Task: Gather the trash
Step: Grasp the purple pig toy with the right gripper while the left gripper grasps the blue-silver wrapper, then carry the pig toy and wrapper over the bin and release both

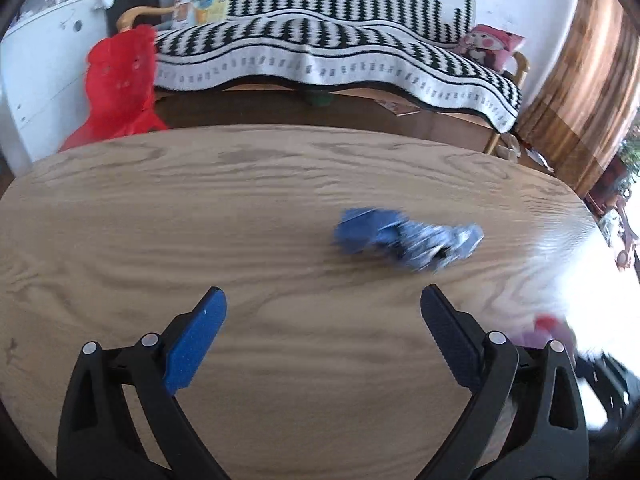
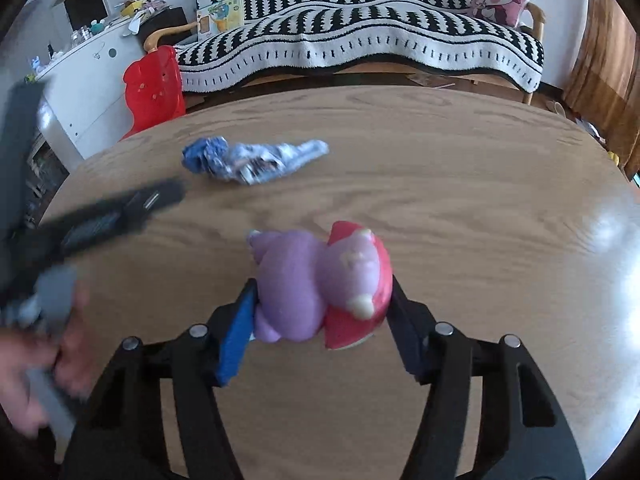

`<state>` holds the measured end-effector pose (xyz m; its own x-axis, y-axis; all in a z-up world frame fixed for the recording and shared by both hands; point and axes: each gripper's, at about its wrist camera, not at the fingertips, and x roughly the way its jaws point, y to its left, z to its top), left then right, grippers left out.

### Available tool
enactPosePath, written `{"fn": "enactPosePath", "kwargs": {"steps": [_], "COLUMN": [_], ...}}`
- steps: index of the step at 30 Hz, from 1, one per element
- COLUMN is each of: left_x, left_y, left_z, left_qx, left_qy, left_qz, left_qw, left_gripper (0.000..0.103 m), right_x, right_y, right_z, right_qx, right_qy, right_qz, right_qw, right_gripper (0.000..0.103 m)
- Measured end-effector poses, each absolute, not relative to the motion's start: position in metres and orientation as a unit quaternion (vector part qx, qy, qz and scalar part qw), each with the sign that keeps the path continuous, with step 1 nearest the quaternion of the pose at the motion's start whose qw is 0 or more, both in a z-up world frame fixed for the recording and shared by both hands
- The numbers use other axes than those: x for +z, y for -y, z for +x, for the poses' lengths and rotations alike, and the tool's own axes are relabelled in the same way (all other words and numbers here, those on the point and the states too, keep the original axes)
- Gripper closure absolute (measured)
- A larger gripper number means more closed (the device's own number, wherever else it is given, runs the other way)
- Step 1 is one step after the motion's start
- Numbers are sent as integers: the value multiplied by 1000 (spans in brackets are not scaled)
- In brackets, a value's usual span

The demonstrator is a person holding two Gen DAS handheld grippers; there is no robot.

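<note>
Right gripper [image 2: 324, 304] jaws clamp toy [image 2: 320, 284]; left gripper [image 1: 322, 300] jaws apart, wrapper [image 1: 404, 238] beyond.

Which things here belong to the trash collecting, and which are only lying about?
Part of the job:
- crumpled blue wrapper on the wooden table
- left gripper, open, short of the wrapper
- right gripper, shut on the purple and pink toy

Just lying about:
- red plastic chair
- black-and-white blanket on the sofa
- pink cushion
</note>
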<state>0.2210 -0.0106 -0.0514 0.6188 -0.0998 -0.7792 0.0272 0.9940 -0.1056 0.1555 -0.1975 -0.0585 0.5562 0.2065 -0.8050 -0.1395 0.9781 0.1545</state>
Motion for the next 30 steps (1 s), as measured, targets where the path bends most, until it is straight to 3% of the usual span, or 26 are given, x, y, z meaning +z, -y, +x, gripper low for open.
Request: {"fn": "enactPosePath", "kwargs": {"steps": [7,15,17,19,21,24,30], "left_x": [-49,-70,-70,-68,-66,-65,-44], "left_y": [65,83,84,86,91,95,117], "left_z": [254,273,271,268,264,254,213], "left_qx": [-20,-36,-44,-48,-63,-71,-107], "left_qy": [-416,-454,-446,-440,-442,-442,-439], "left_qz": [22,27,18,22,19,18,3], "left_qw": [909,890,894,897,895,894,892], "left_gripper": [8,9,19,44,56,61,62], "right_x": [-45,-36,-33,-29,-26,-21,-5], "right_y": [238,256,261,264,267,276,311], "right_z": [126,109,105,101,96,83,51], "right_qx": [99,103,100,97,94,86,60], "right_qy": [-455,-450,-447,-442,-439,-437,-429], "right_qz": [45,53,60,63,61,62,79], "right_qw": [884,885,887,889,891,893,898], "right_gripper": [41,41,41,41,41,42,42]}}
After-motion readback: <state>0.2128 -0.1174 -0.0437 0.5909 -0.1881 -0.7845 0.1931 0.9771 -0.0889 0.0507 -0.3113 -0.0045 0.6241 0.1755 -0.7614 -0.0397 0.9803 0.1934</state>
